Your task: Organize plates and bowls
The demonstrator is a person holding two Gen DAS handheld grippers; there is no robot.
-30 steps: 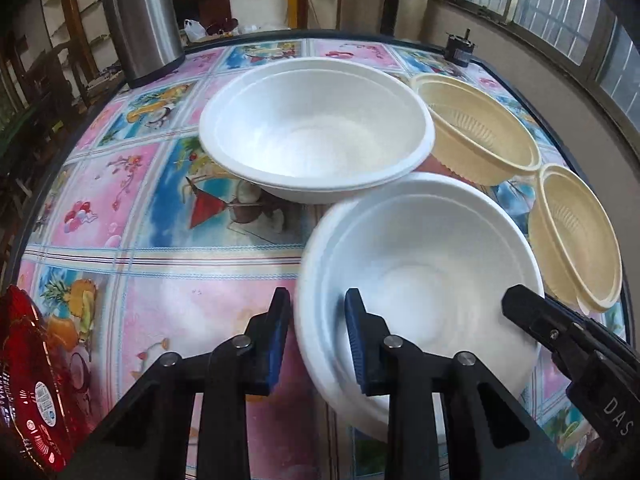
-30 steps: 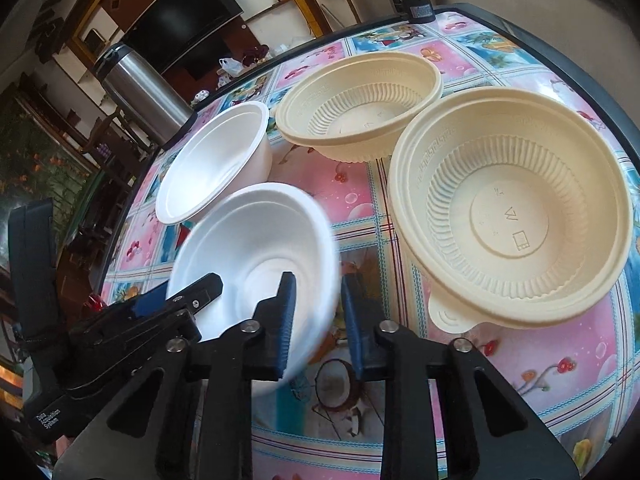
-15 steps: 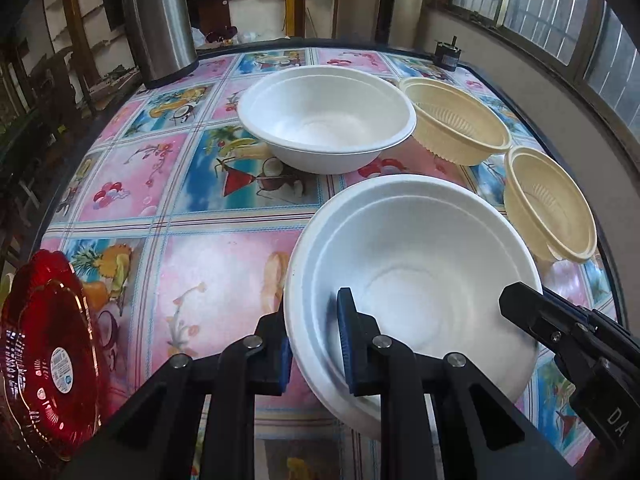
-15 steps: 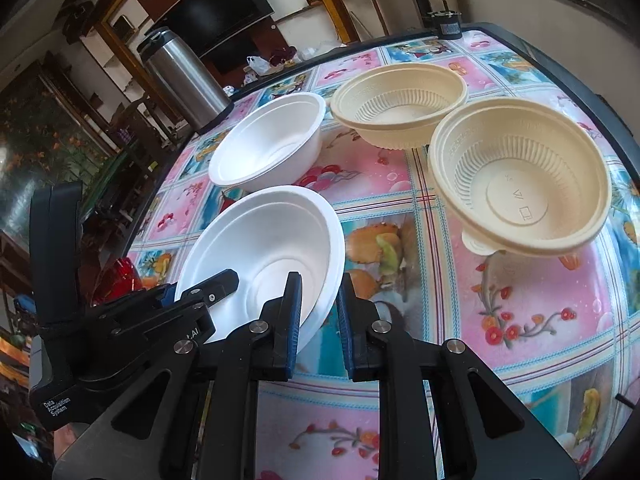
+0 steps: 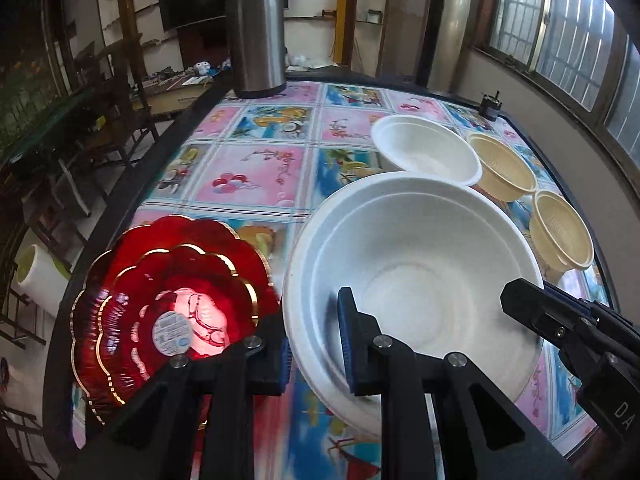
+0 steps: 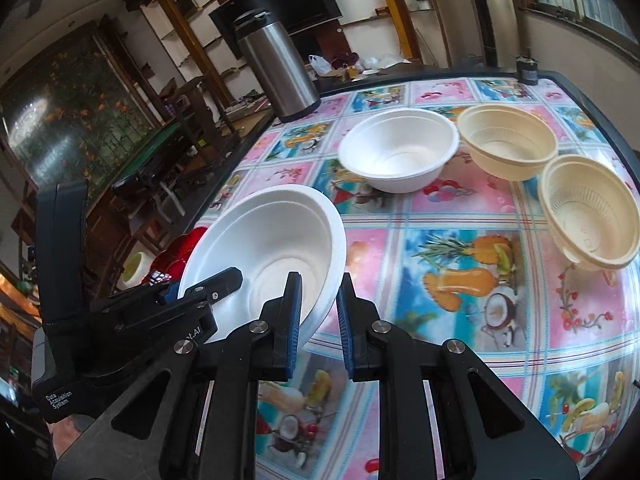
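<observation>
Both grippers hold one white foam bowl (image 5: 412,276) above the table. My left gripper (image 5: 314,348) is shut on its left rim. My right gripper (image 6: 318,320) is shut on its right rim (image 6: 324,280); its finger also shows in the left wrist view (image 5: 536,308). A second white foam bowl (image 6: 400,152) sits mid-table, also in the left wrist view (image 5: 428,152). Two cream plastic bowls (image 6: 508,140) (image 6: 588,208) sit to its right. A red scalloped plate (image 5: 168,304) lies at the table's left front edge, under and left of the held bowl.
A steel thermos jug (image 6: 276,68) stands at the table's far left corner. A small dark object (image 6: 527,70) sits at the far right corner. The table has a colourful fruit-print cloth (image 6: 460,280) and a dark rim. Chairs and shelves stand beyond the left edge.
Both grippers have carried the white foam bowl up and to the left, away from the other bowls. The red plate has come into fuller view beneath it.
</observation>
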